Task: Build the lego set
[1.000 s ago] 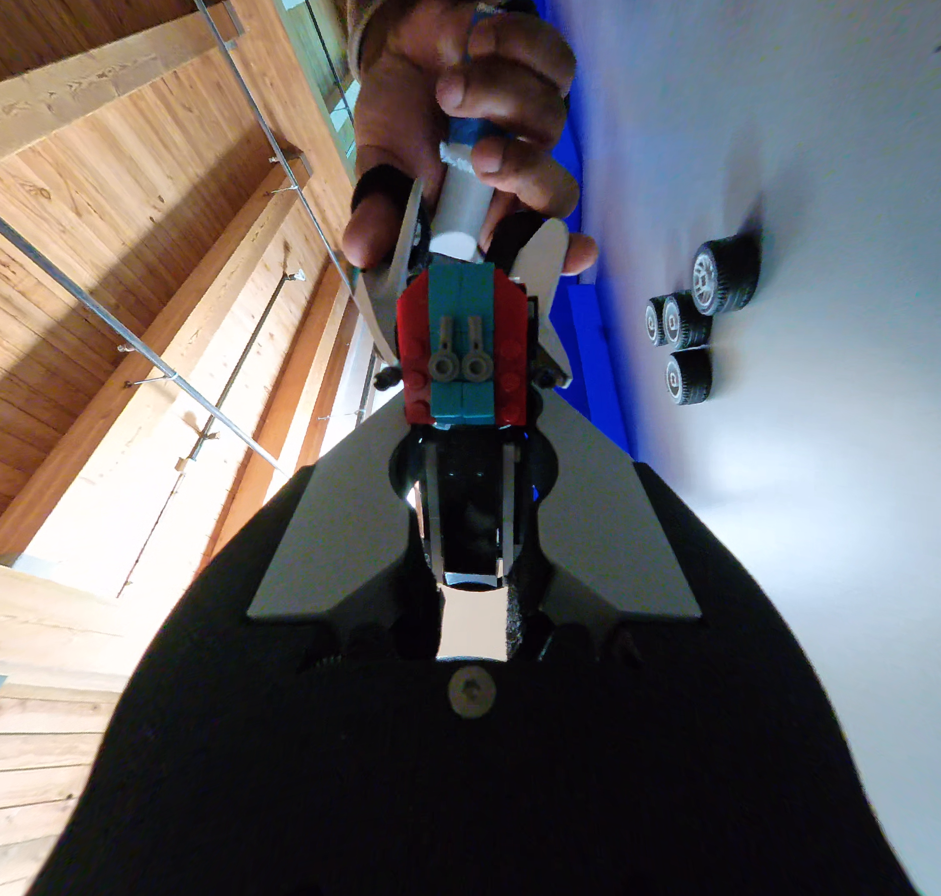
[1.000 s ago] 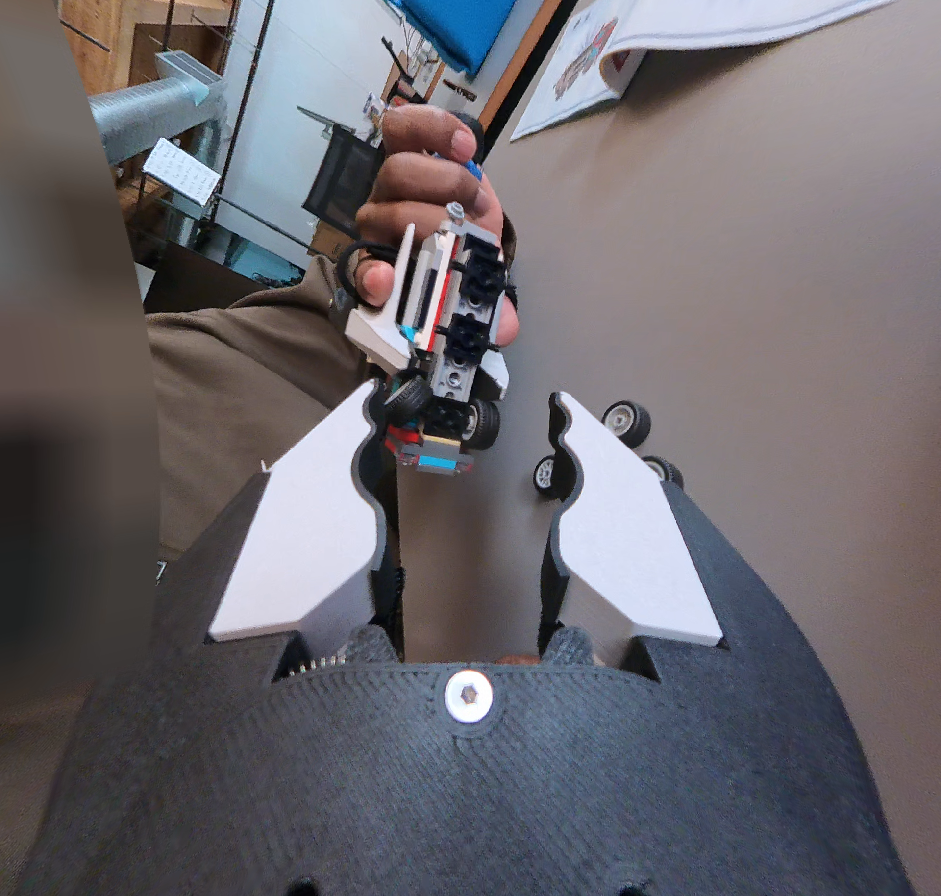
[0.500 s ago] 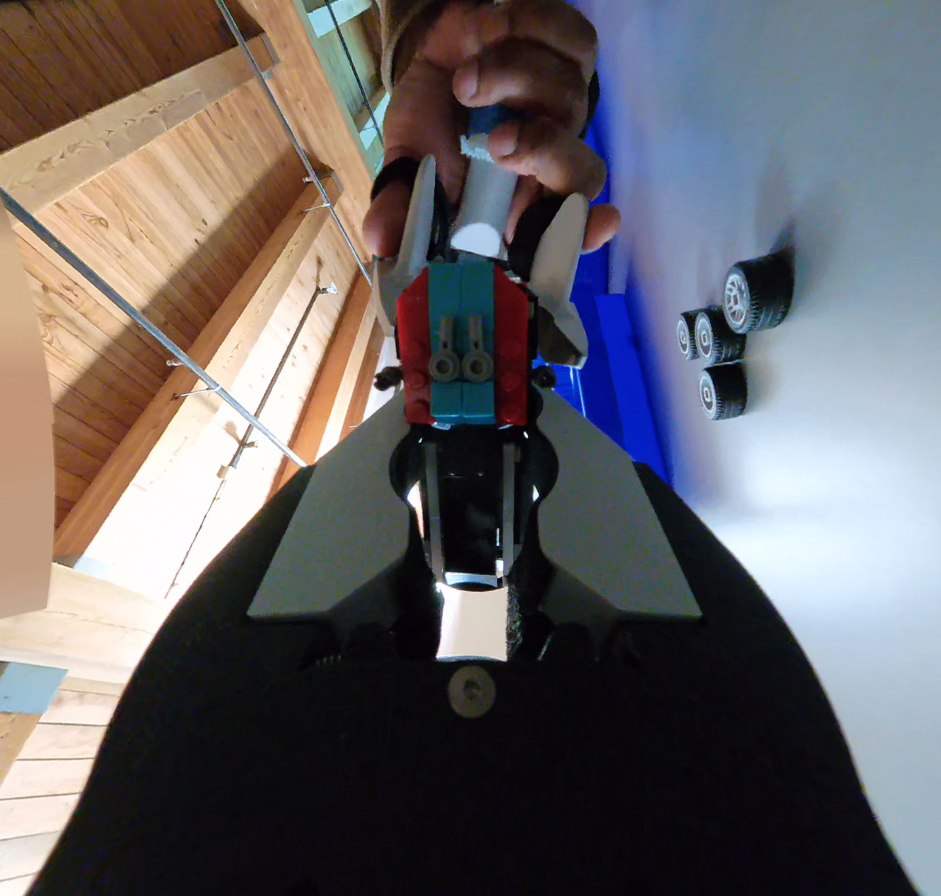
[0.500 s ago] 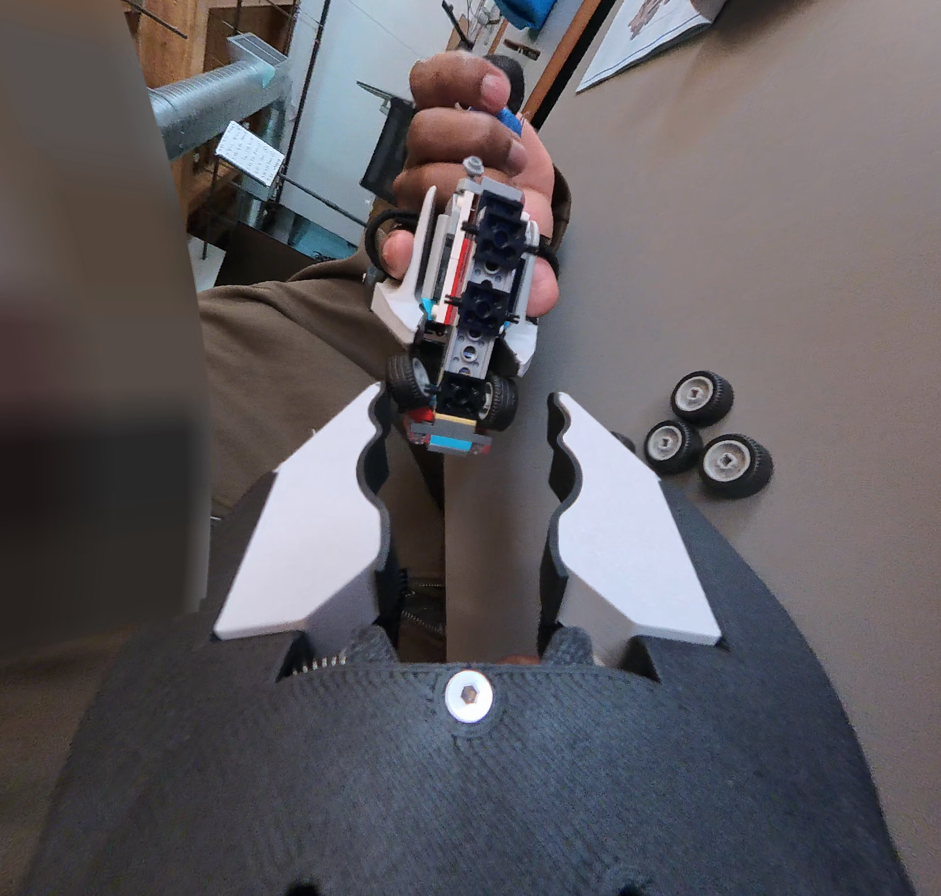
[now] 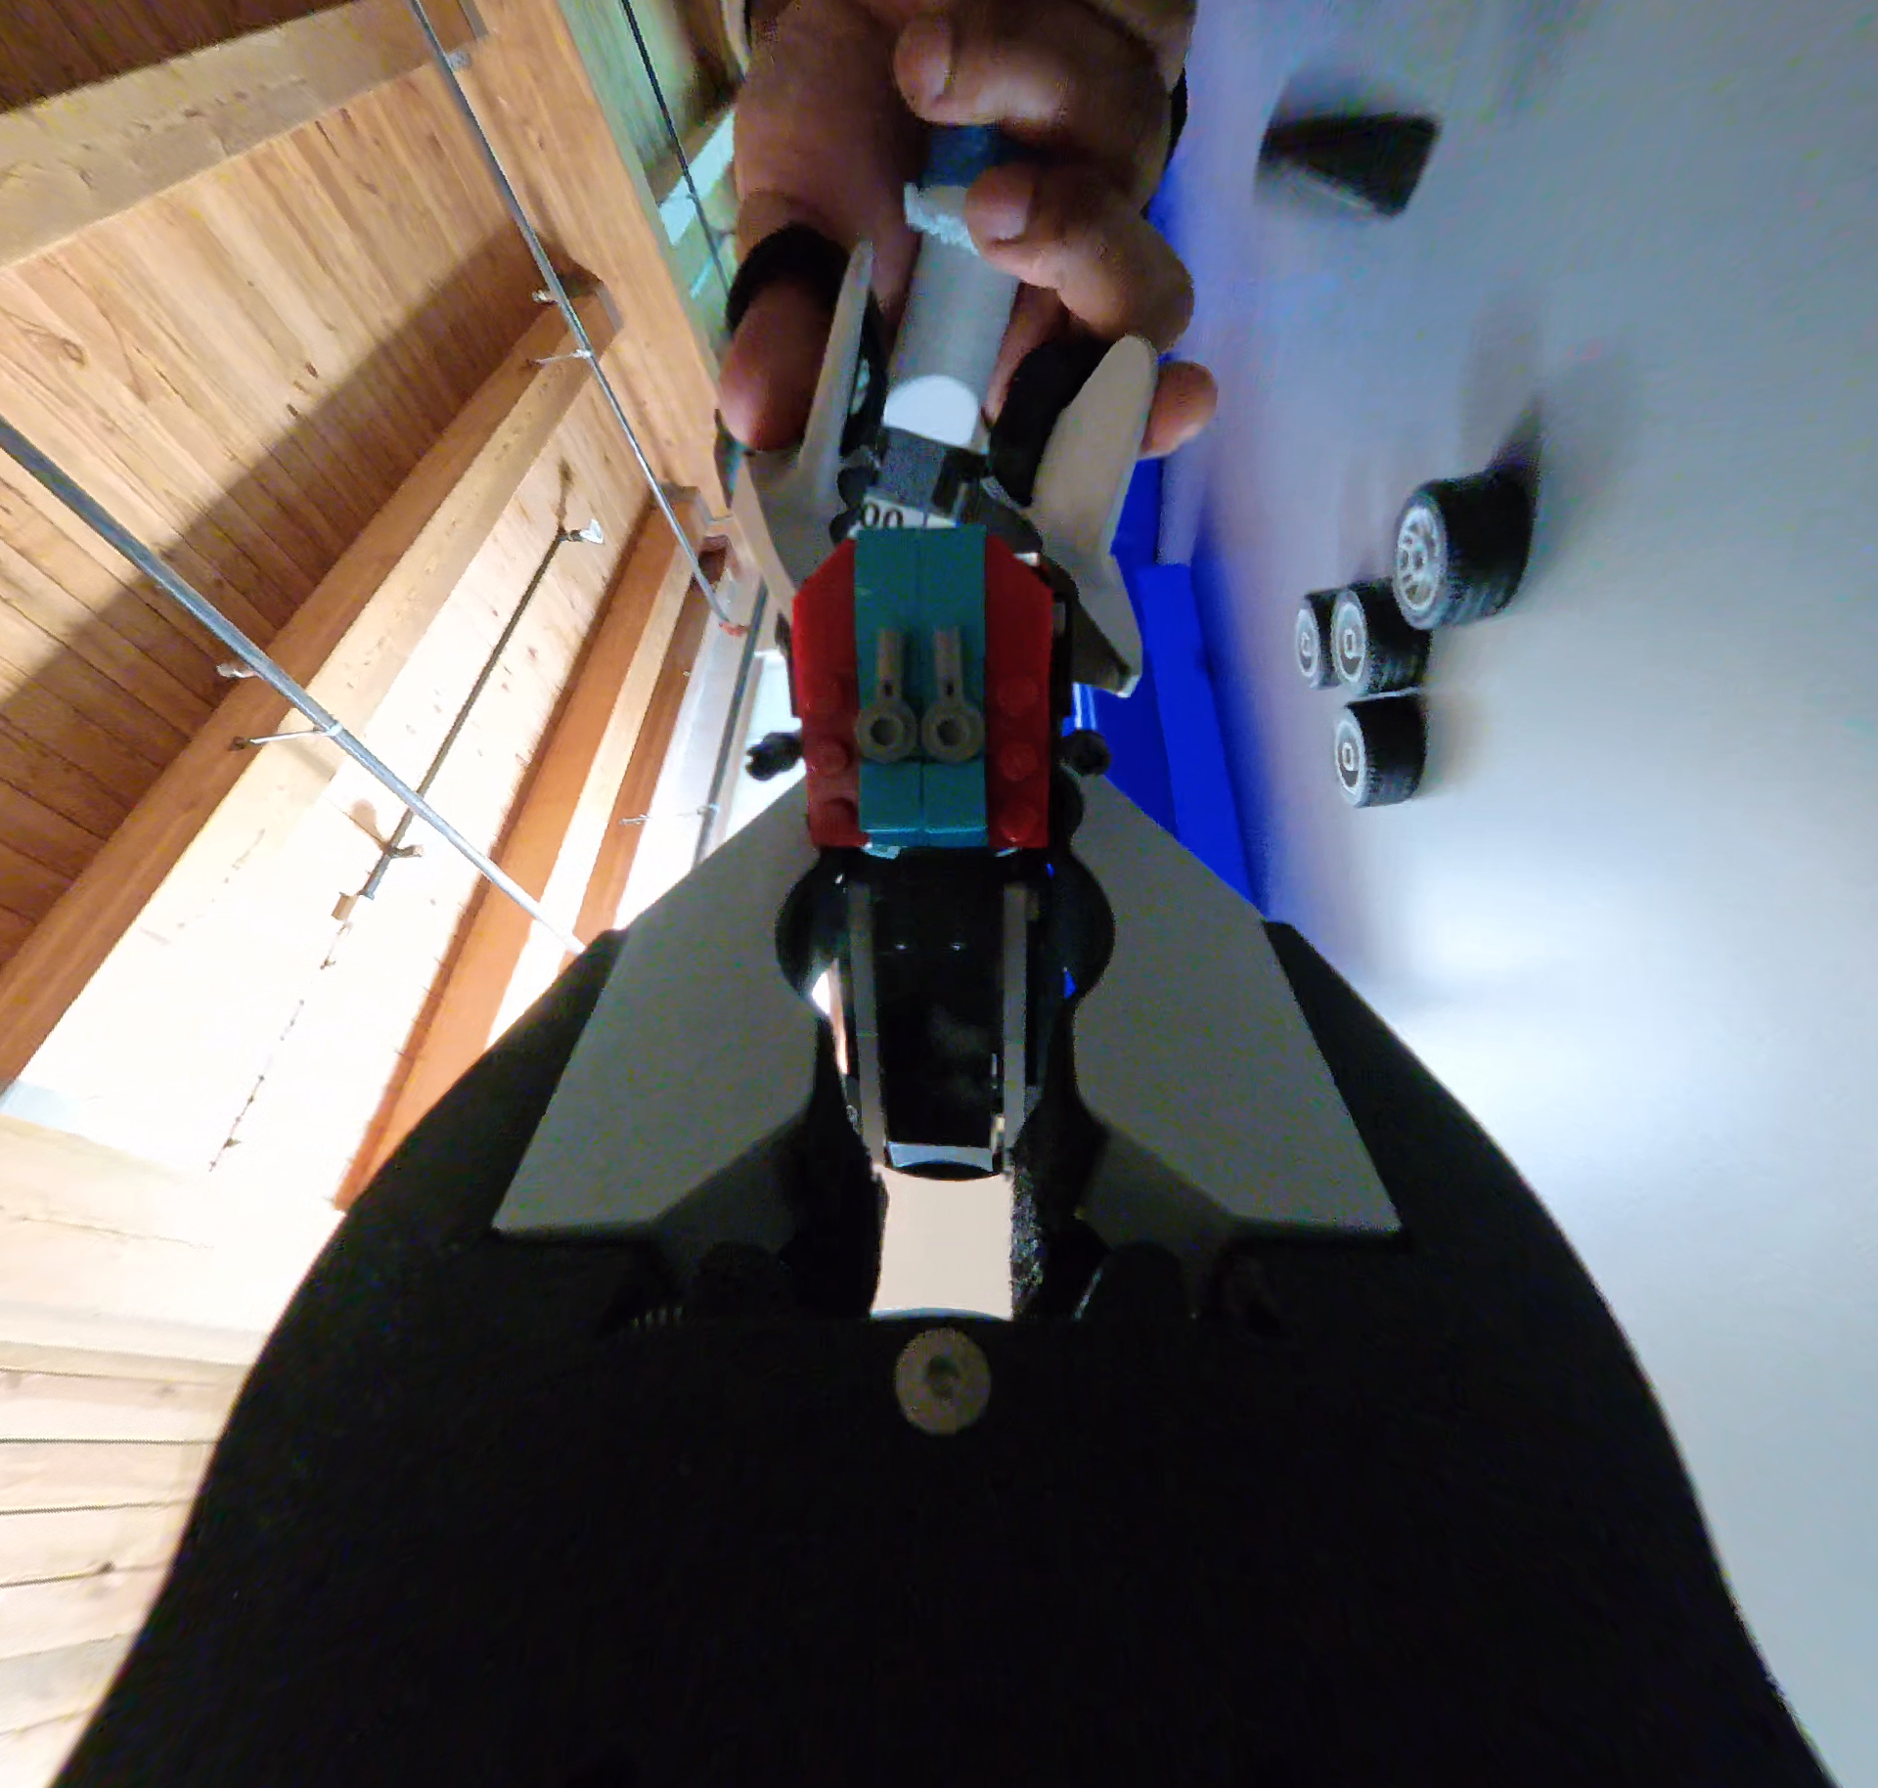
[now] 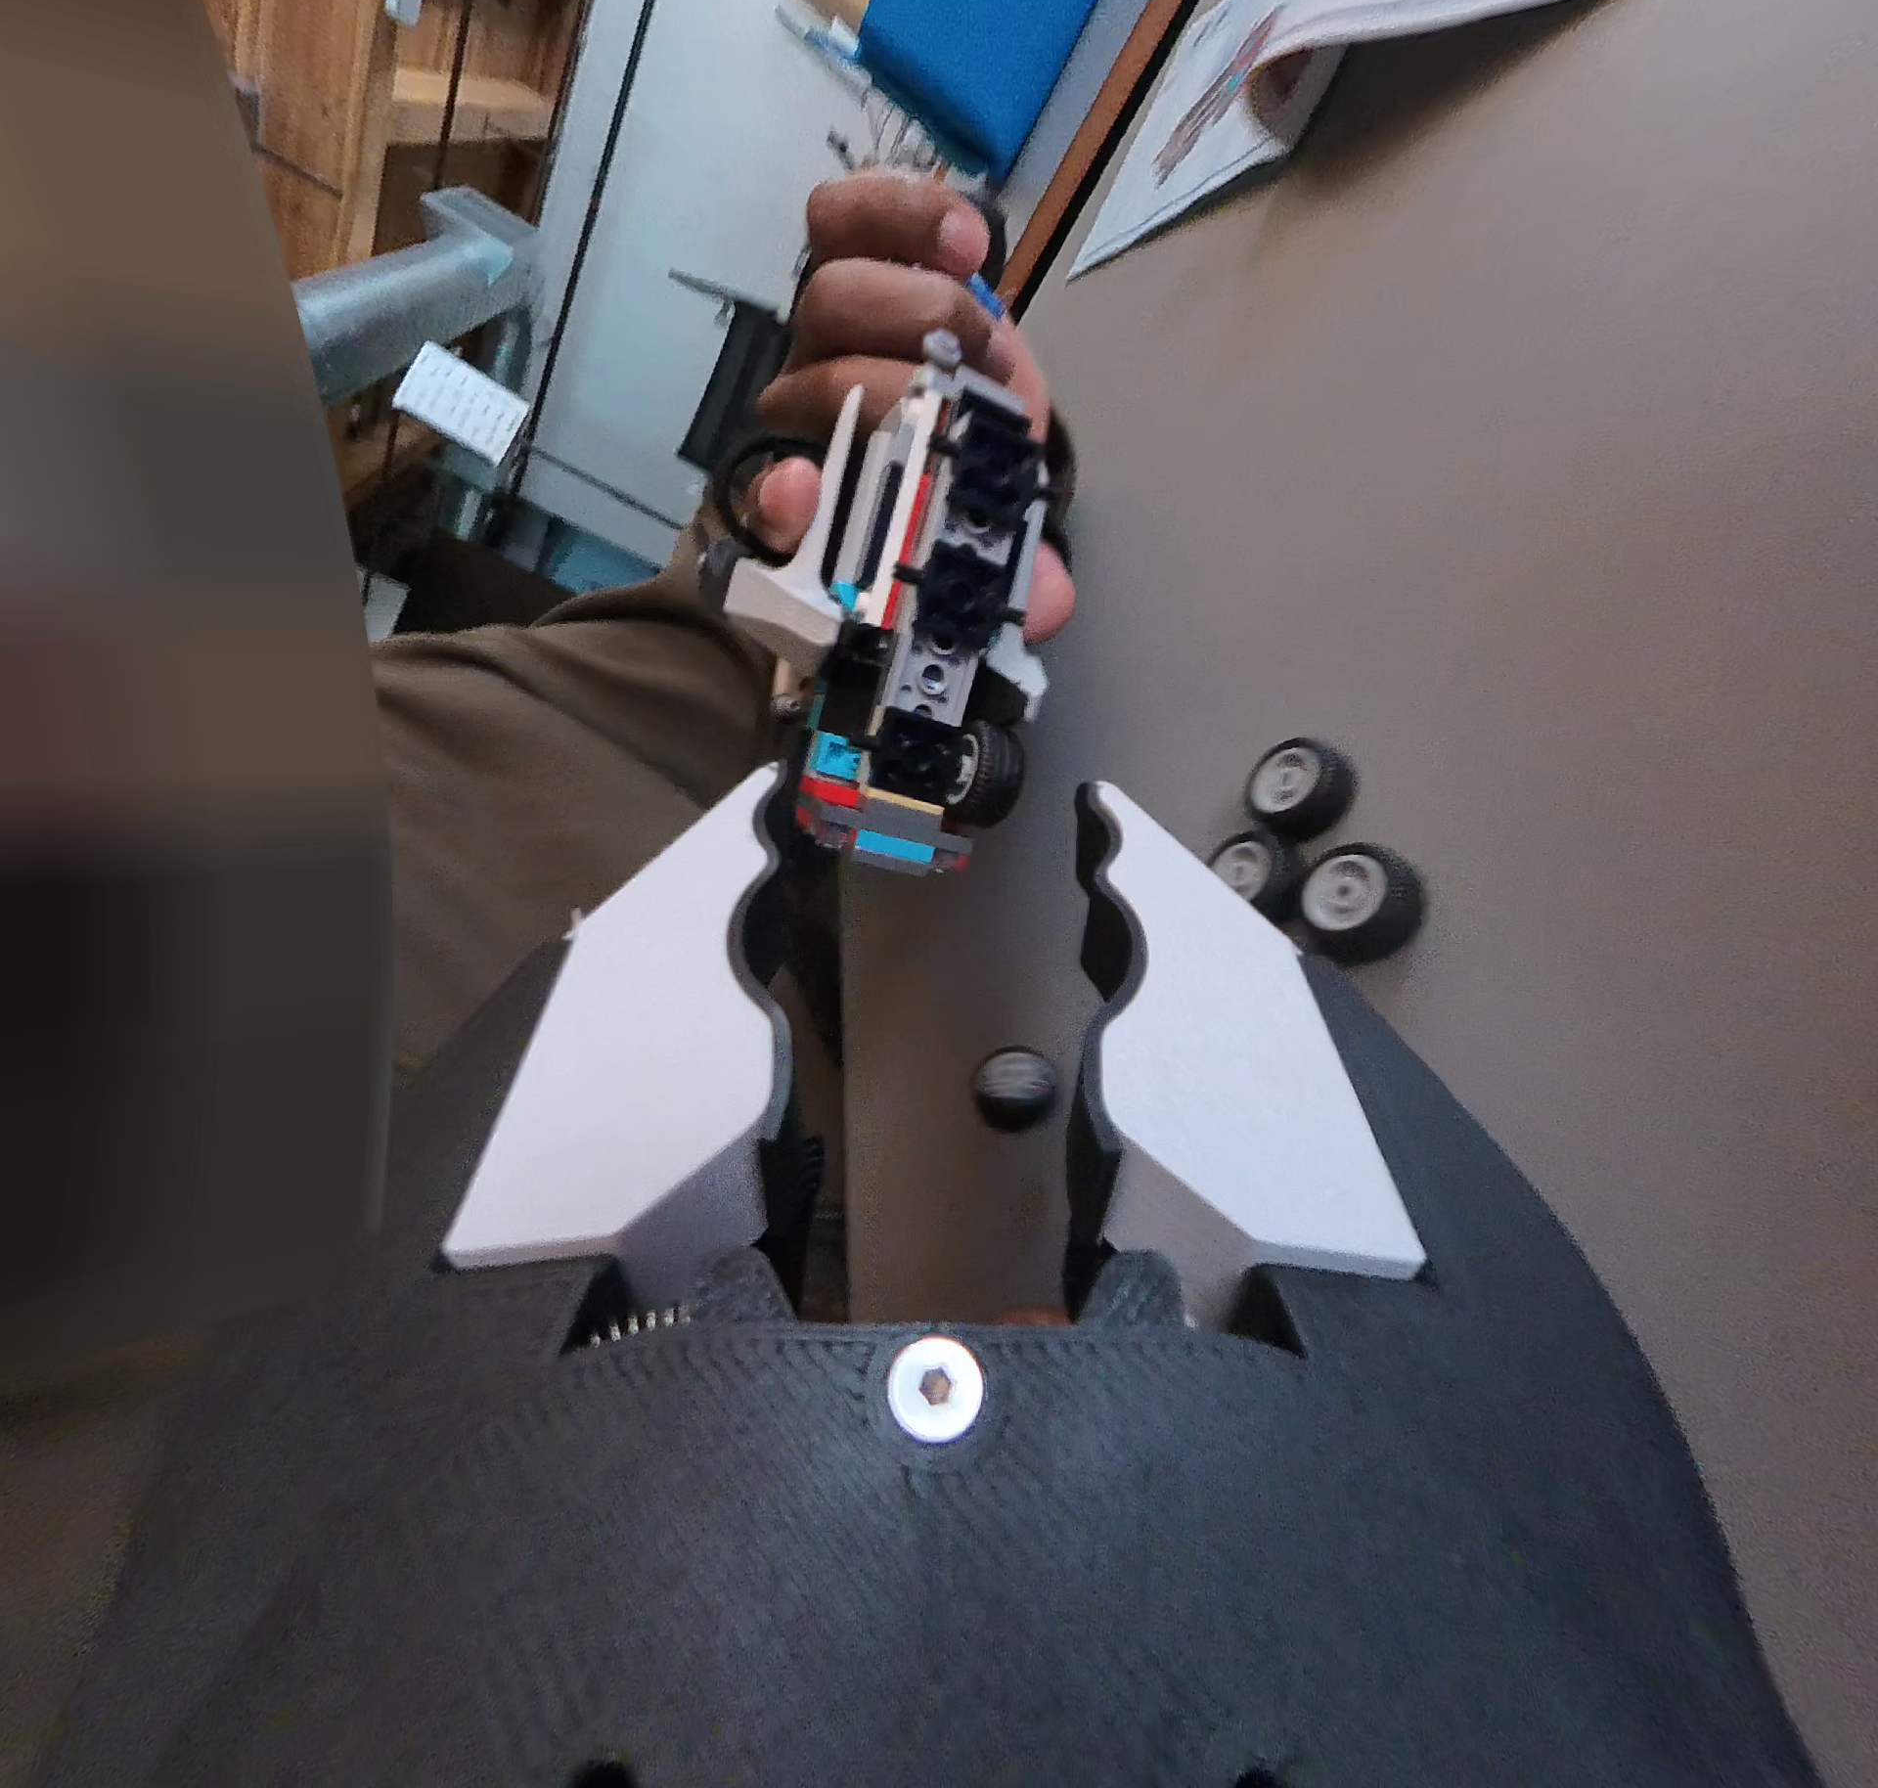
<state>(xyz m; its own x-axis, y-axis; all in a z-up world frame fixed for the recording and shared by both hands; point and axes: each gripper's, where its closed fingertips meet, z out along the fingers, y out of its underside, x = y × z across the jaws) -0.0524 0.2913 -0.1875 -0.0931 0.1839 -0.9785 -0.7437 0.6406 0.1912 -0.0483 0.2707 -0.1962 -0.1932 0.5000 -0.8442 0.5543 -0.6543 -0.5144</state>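
Left gripper: my left gripper [image 5: 930, 825] is clenched on a toy brick car [image 5: 920, 682], its fingers pressing on the black section, with the red and teal end sticking out past the tips.
Right gripper: my right gripper [image 6: 930, 794] has its jaws spread and grips nothing; the car's end sits just at its tips, closer to the finger on the picture's left, and I see no contact.
Where the car is: lifted off the table [image 6: 1524, 520], held in the air between my two grippers, underside turned toward the right camera.
Already on the car: one small black wheel [image 6: 991, 762] with a grey hub is on the end nearest my right gripper.
Open spots: further along the underside, black axle pins stick out with no wheels on them (as far as I can see from this side).
Loose parts: a cluster of loose wheels [image 6: 1311, 855] lies on the table beside the right finger, apart from it; a small dark round piece [image 6: 1016, 1086] lies on the table, seen between my right fingers.
Writing: an open booklet [image 6: 1270, 62] with coloured pictures lies at the far edge of the table; a white card [image 6: 462, 408] with rows of print hangs in the background. Both are too small to read, and I see no brand marks.
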